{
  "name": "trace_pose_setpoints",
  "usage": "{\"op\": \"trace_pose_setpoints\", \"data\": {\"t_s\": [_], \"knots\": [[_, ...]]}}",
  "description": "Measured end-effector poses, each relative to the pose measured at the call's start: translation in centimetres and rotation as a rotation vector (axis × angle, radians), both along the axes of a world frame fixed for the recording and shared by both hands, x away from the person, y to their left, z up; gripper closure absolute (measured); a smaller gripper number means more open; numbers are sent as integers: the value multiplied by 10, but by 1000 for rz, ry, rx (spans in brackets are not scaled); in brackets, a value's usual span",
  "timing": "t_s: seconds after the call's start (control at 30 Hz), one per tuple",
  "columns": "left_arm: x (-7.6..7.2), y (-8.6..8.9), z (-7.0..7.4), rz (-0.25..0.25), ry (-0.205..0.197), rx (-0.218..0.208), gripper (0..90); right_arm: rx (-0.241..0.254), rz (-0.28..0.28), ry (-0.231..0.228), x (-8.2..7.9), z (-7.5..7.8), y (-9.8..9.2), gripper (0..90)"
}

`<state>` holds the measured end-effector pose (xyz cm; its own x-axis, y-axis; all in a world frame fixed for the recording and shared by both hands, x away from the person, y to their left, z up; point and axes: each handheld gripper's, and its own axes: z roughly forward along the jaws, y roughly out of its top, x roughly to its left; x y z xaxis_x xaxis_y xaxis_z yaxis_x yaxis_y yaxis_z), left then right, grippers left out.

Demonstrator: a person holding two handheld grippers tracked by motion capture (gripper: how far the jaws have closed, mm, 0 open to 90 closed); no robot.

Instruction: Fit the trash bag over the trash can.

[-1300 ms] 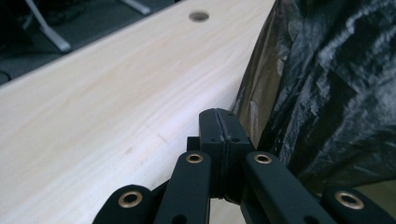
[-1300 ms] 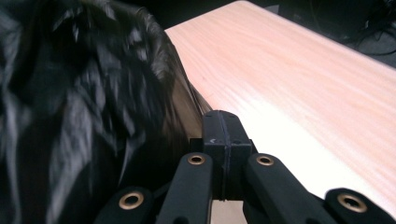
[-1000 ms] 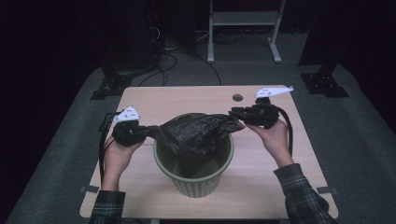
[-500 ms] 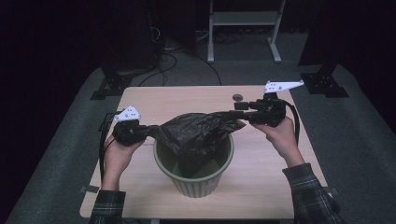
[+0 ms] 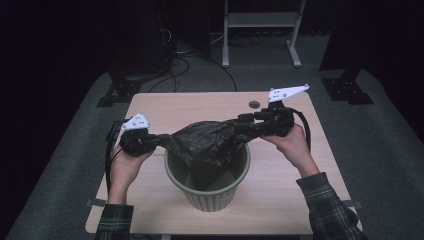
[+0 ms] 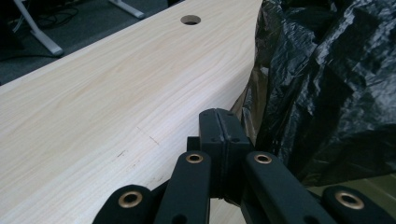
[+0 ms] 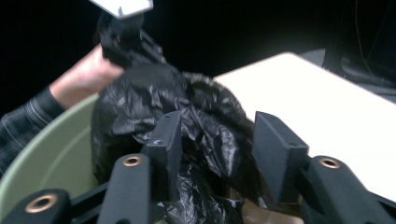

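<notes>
A black plastic bag (image 5: 210,142) hangs stretched over the mouth of a green bin (image 5: 220,197) at the middle of the wooden table (image 5: 200,105). My left gripper (image 5: 162,140) is at the bag's left end. In the left gripper view its jaws are pressed together (image 6: 219,123) with the bag's edge (image 6: 327,93) right against them. My right gripper (image 5: 243,121) meets the bag's right end. In the right gripper view its jaws stand apart (image 7: 222,133) with crumpled bag (image 7: 140,93) between them, above the bin's rim (image 7: 51,154). The left gripper (image 7: 123,42) shows beyond the bag.
A round cable hole (image 5: 254,104) lies in the tabletop behind the right gripper. Bare wood (image 6: 93,116) spreads left of the bin and toward the far edge. On the dark floor behind stand a white desk frame (image 5: 260,30), cables and black stand feet (image 5: 350,90).
The right gripper swung out to the right, then came back a little toward the bin. The bag's right end followed it. The left hand has hardly moved.
</notes>
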<state>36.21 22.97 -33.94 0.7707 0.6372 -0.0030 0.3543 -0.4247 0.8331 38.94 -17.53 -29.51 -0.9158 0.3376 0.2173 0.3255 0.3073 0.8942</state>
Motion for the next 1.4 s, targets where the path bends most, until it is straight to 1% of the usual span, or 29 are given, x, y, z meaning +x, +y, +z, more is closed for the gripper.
{"op": "trace_pose_setpoints", "data": {"t_s": [0.07,0.1,0.13,0.2,0.23,0.33,0.4,0.5,0.53,0.6,0.63,0.7,0.77,0.83,0.87,0.9,0.93,0.97,1.0,1.03,1.1,1.13,1.17,1.23,1.27,1.3,1.33,1.37,1.4], "knots": [[0,0,0,-1,1,-1,899,-23,-1,-2,-1,-3,4,845],[0,0,0,0,1,-2,899,-20,9,-8,-1,-3,5,897],[-1,1,0,-1,2,0,899,-14,9,-13,-3,-3,4,900],[-2,0,0,-1,2,-1,899,0,27,-21,-9,0,3,900],[-3,1,1,-3,0,1,899,-2,35,-29,-14,3,2,900],[-7,1,3,-6,-9,-1,899,2,70,-50,-33,7,0,900],[-10,1,4,-7,-13,0,899,-6,96,-72,-53,8,0,900],[-11,2,4,-6,-15,9,899,-17,133,-80,-77,2,2,900],[-12,2,4,-4,-17,8,899,-12,140,-78,-82,0,1,900],[-12,3,4,0,-18,6,899,10,177,-67,-96,-5,1,900],[-12,4,4,0,-17,-1,899,10,194,-61,-102,-8,1,900],[-13,4,4,-3,-16,-8,899,-14,218,-68,-115,-14,3,900],[-13,3,5,-7,-20,-9,899,-24,252,-56,-126,-20,4,900],[-14,1,7,-18,-28,-13,899,-47,254,-65,-134,-26,5,900],[-15,0,8,-14,-30,0,899,-47,255,-75,-137,-26,4,863],[-15,0,8,-14,-31,-3,898,-37,257,-77,-138,-25,1,825],[-15,0,9,-15,-32,-10,899,-23,251,-82,-139,-22,-2,776],[-15,0,9,-13,-32,-4,899,-9,236,-94,-140,-17,-6,754],[-15,1,9,-13,-32,-2,898,4,224,-100,-141,-10,-11,753],[-15,1,9,-13,-32,-7,898,13,205,-118,-141,-3,-16,730],[-15,1,9,-11,-30,-8,898,28,141,-155,-139,11,-26,654],[-14,1,9,-13,-32,-8,898,37,109,-160,-137,18,-32,617],[-14,1,9,-13,-33,-9,898,55,70,-168,-133,25,-38,598],[-14,0,9,-14,-32,-4,898,74,7,-167,-124,35,-48,538],[-14,0,9,-18,-31,-3,899,86,-24,-161,-119,39,-51,530],[-14,-1,9,-20,-31,-2,898,92,-44,-143,-113,42,-54,498],[-14,-1,9,-20,-31,-3,899,87,-62,-135,-108,44,-54,482],[-14,-1,9,-21,-30,-3,898,91,-70,-136,-103,46,-54,484],[-13,-1,9,-20,-29,-2,899,90,-68,-123,-99,47,-52,472]]}}
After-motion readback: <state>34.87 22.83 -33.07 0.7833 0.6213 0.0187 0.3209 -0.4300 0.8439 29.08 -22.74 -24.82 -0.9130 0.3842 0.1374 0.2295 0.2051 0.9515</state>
